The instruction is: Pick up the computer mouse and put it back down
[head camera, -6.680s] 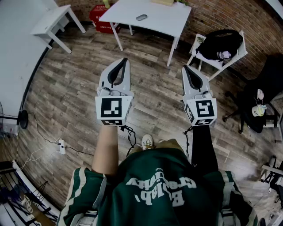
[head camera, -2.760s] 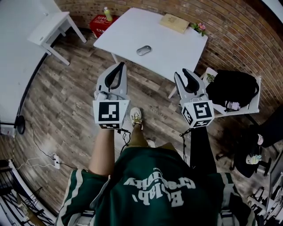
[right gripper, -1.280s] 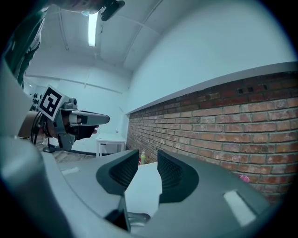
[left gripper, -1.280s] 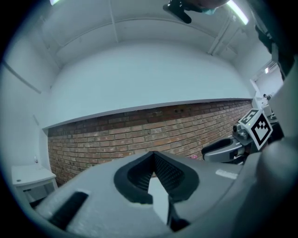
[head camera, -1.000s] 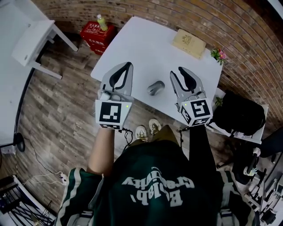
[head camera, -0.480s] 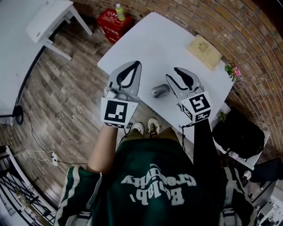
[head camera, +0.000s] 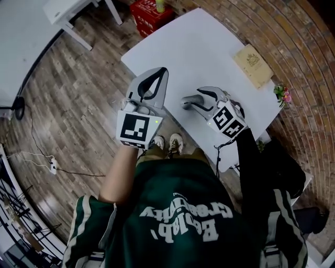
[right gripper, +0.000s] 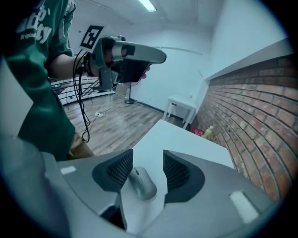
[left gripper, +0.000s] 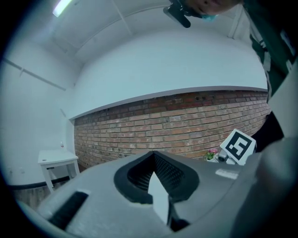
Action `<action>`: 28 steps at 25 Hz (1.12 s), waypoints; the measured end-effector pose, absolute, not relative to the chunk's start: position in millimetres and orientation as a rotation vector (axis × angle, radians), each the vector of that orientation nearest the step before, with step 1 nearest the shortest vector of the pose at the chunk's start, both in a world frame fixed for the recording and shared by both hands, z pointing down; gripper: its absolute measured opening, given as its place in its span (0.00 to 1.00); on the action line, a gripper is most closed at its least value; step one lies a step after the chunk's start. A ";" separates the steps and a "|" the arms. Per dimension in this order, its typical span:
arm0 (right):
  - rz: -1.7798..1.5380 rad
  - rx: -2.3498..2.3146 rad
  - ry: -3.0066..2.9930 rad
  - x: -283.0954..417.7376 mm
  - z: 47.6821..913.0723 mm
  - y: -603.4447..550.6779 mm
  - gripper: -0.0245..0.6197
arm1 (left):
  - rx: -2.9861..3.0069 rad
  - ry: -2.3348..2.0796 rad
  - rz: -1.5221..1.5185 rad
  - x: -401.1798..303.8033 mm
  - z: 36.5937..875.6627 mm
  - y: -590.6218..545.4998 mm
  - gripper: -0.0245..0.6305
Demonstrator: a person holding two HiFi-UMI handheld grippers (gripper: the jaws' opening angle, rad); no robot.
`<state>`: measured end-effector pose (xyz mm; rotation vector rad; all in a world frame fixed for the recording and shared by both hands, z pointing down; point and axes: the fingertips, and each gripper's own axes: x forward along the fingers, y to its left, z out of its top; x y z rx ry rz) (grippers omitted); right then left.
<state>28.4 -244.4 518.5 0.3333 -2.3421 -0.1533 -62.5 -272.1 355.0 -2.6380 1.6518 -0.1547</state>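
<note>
A grey computer mouse (head camera: 188, 101) (right gripper: 142, 182) lies on the white table (head camera: 209, 47) near its front edge. My right gripper (head camera: 198, 97) (right gripper: 148, 157) points down at it with one jaw on each side. Its jaws are opening; the mouse rests on the tabletop between the ribbed pads (right gripper: 176, 169), and a gap shows on its right side. My left gripper (head camera: 161, 72) (left gripper: 153, 153) is held level over the table's front left edge, to the left of the mouse. Its jaw tips meet and it holds nothing.
A tan book (head camera: 253, 58) and a small pot of pink flowers (head camera: 283, 94) sit at the table's far right. A red crate (head camera: 152, 8) with a green bottle (right gripper: 208, 131) and a small white side table (right gripper: 181, 104) stand beyond it. A brick wall (left gripper: 186, 121) runs behind.
My right gripper has dropped and tilted down until its jaws straddle the mouse, and they have spread wider. My left gripper has sunk slightly and stays beside the table edge.
</note>
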 end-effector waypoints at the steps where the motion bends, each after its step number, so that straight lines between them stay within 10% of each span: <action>1: -0.163 0.285 -2.319 27.4 524.7 -242.5 0.38 | -2.642 1.668 -0.148 -64.3 357.1 -270.3 0.05; 28: -0.249 -0.361 -1.725 28.8 678.4 -242.5 0.49 | -2.627 1.790 -0.219 -96.3 390.7 -248.0 0.05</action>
